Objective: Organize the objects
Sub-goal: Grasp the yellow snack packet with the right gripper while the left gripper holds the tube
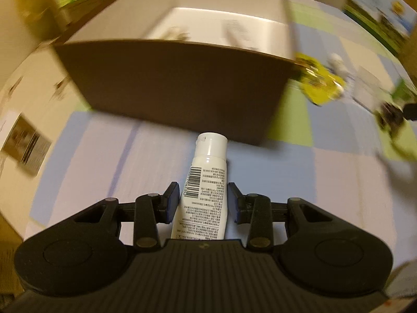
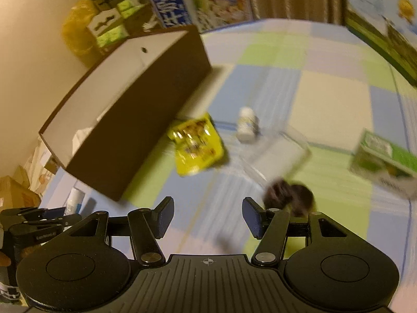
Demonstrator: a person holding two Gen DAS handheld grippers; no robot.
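Between left tool (image 1: 203, 199) fingers: white tube (image 1: 204, 182)

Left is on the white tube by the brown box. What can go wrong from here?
1. The left hand-held gripper holds the white tube with the right pad barely touching; the tube may slip.
2. The tube cap sits below the brown box wall; it could hit the wall unless lifted.
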